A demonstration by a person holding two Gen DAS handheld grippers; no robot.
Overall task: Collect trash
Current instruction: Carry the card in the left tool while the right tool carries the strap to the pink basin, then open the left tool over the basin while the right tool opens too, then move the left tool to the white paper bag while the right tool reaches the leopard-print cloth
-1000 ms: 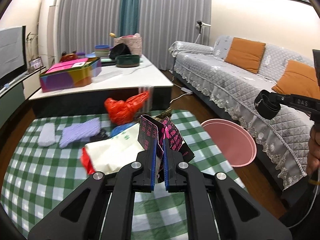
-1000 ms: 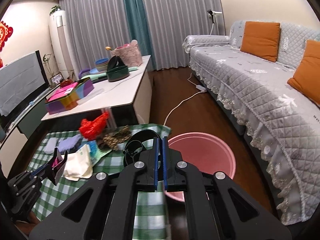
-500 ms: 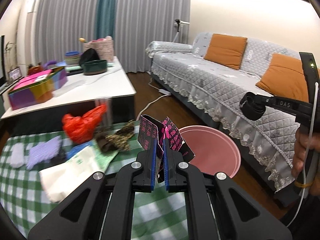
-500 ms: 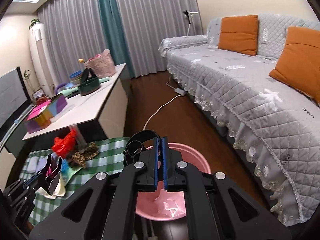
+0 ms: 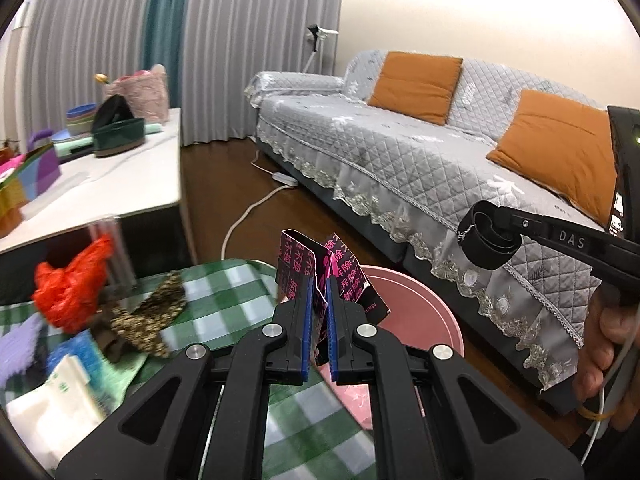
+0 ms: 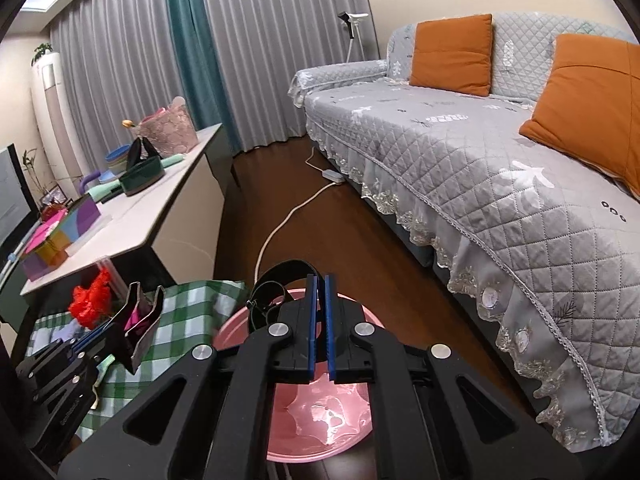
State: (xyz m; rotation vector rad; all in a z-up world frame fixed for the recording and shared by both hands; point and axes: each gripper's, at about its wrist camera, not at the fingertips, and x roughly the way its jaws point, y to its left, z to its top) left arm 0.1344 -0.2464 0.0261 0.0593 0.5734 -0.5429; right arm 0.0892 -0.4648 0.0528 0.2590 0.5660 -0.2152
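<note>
I have the left gripper clamped on a flattened black carton with pink print; its long axis runs up and forward out of the jaws, open folded end on top, creased card with sharp edges. From the right wrist view the same carton stands roughly upright, tilted slightly, over the edge of the green-and-white checked cloth. My right gripper is pinched shut on a black belt loop, a glossy coiled strap with a small metal buckle; the coil sticks out past the fingertips, ring face toward the left camera. The pink plastic basin sits on the dark wood floor directly below the right gripper, round, smooth, shiny inside, just beside the cloth's edge. The belt hangs over the basin; the carton is near the rim on the cloth side. On the cloth: a crumpled red plastic bag, a leopard-print fabric piece, a white plastic bag. A quilted grey sofa lies beyond.
</note>
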